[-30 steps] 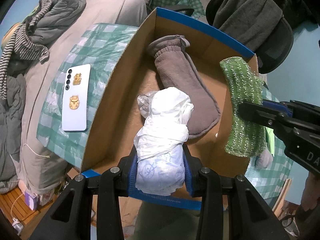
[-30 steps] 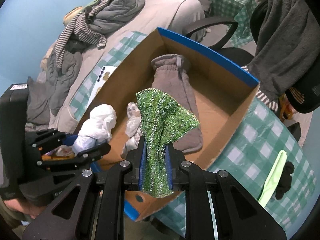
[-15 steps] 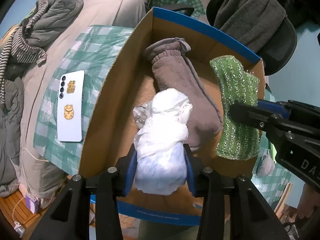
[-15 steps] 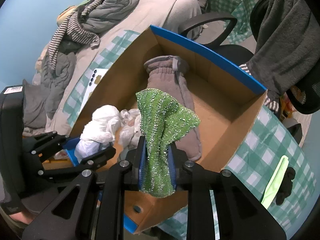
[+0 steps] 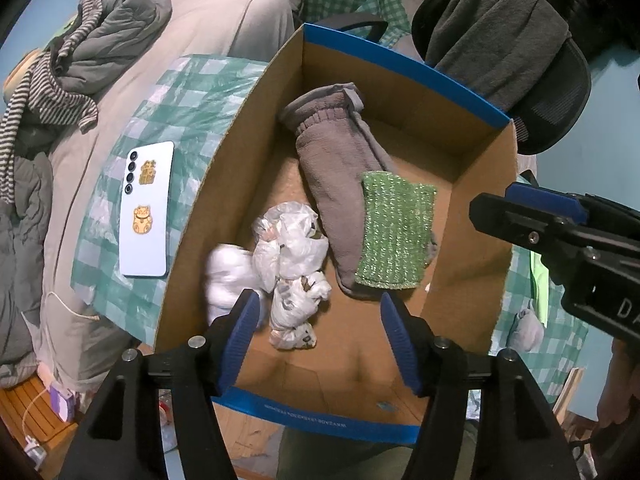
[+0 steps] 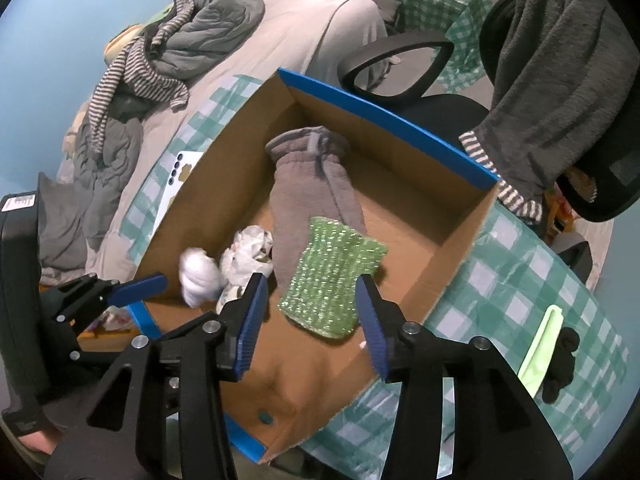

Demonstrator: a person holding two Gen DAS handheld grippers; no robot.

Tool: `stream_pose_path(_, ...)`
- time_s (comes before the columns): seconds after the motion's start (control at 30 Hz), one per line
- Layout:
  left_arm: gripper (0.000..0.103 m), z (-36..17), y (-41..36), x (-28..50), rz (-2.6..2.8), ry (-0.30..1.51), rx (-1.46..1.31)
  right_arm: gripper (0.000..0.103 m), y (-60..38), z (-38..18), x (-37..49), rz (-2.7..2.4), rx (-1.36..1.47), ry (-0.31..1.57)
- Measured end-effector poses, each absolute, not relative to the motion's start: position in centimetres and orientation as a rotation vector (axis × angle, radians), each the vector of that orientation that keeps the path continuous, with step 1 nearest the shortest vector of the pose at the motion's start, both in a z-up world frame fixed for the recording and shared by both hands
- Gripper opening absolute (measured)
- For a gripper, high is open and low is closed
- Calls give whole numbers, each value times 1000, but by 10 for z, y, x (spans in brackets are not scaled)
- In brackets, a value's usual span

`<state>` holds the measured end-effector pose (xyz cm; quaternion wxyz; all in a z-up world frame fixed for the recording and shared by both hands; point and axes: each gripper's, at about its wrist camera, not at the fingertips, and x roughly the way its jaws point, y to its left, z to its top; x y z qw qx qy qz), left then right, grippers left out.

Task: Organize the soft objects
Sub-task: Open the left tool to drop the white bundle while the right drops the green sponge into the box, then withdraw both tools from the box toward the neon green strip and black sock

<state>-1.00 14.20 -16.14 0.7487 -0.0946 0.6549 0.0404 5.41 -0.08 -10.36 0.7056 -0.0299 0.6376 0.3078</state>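
Note:
A cardboard box [image 5: 256, 128] with blue rims holds a grey mitten [image 5: 336, 168], a crumpled plastic bag [image 5: 292, 248], a blurred white bundle [image 5: 228, 276] and a green sparkly cloth [image 5: 394, 232]. My left gripper [image 5: 320, 344] is open and empty above the box's near end. My right gripper [image 6: 310, 322] is open and empty above the green cloth [image 6: 332, 280], which is in the box against the mitten [image 6: 316, 184]. The white bundle [image 6: 198, 276] is blurred beside the plastic bag [image 6: 248, 256].
A white phone [image 5: 148, 208] lies on the checked cloth left of the box. Grey clothes [image 6: 192, 40] pile on the bed. An office chair with a grey towel [image 6: 560, 80] stands behind the box. A light green strip [image 6: 540, 344] and a black item [image 6: 560, 364] lie right of the box.
Both grippers opened. The white bundle dropped from the left gripper into the box. The green cloth dropped from the right gripper onto the mitten's end.

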Motion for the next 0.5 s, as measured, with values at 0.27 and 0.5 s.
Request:
stream_pose_path(0.27,65,-151,124,-11,58,1428,-195,50,-21,-96,52,661,-52,1402)
stream_pose_path(0.5,65,-144,106,-8,22,1423,-177,51,-43,-93,52,627,-37,1402)
